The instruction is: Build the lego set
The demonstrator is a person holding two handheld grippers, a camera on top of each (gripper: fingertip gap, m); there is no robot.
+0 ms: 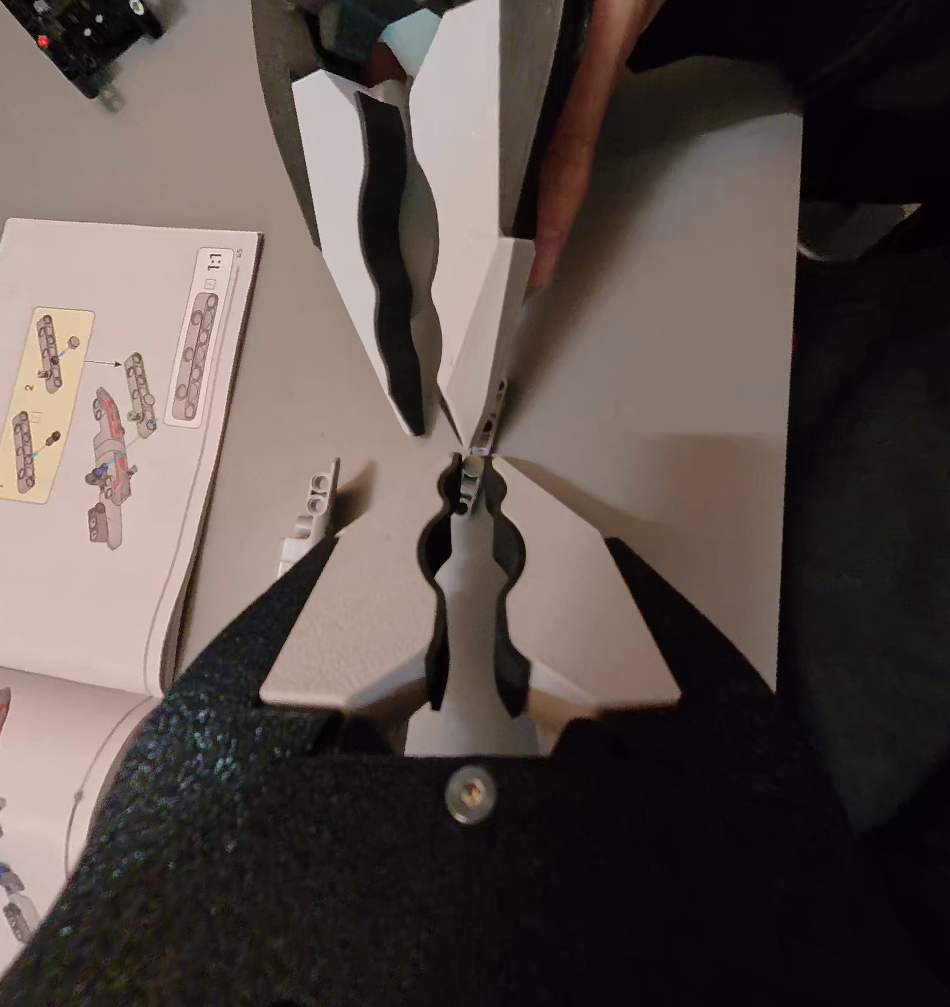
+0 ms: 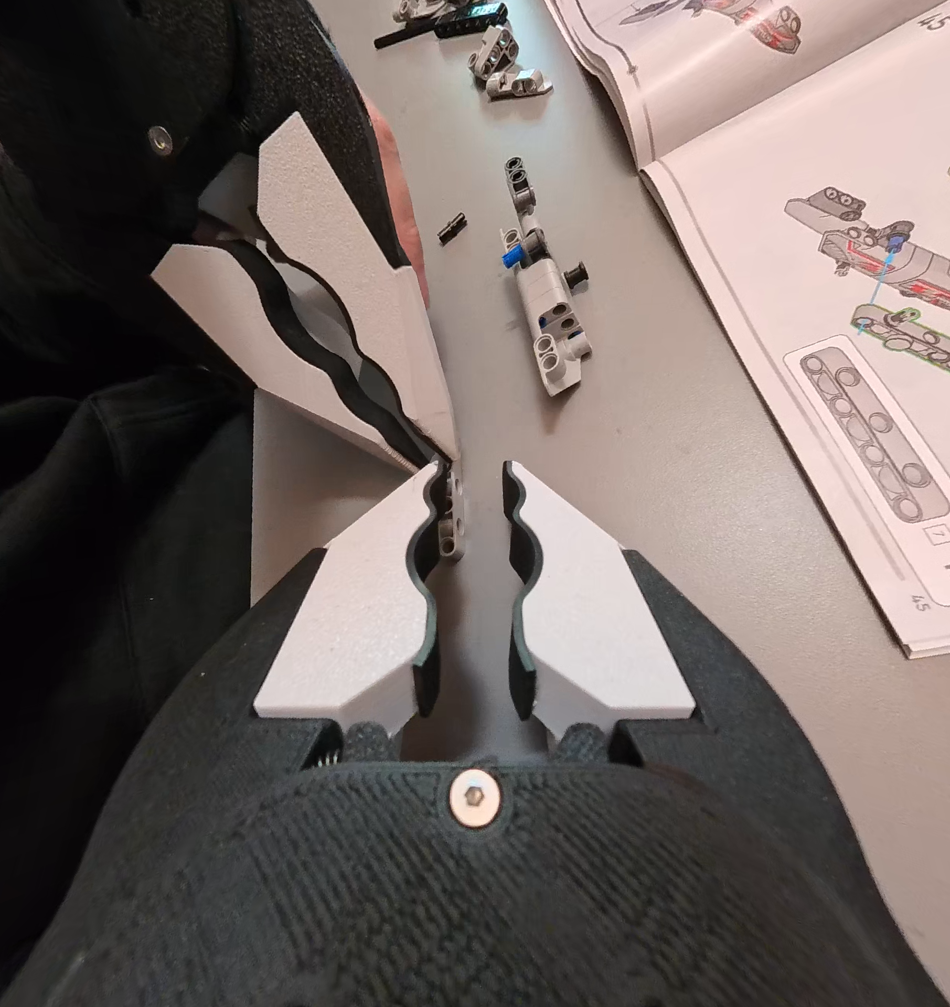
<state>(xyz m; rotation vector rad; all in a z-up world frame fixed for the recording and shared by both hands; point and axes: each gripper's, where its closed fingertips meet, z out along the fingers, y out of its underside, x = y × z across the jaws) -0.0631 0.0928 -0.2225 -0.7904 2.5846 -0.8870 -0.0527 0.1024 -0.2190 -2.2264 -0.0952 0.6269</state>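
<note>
You are partway through the build, with a good deal left. Your left gripper [image 1: 471, 469] has its fingers drawn nearly together and pinches one end of a light grey Technic beam [image 1: 471, 482], held up above the grey table [image 1: 200, 163] close to its near edge. Your right gripper [image 2: 475, 479] stands open with a clear gap between its fingers; the same beam [image 2: 453, 517] lies against the inner face of one finger, but the other finger is well apart from it, so that gripper has hold of nothing. Done so far, as I judge it: a long grey sub-assembly [image 2: 543, 305] with a blue pin and dark connectors lies on the table just beside the open instruction booklet [image 2: 788, 327]. Left to do: the open page shows pins going into a beam like yours and that beam joining the assembly, and no pins show in the beam's holes yet. A loose black pin [image 2: 452, 228] lies near the assembly, and a cluster of unused grey and black pieces [image 2: 494, 49] sits farther off, so more steps follow.
</note>
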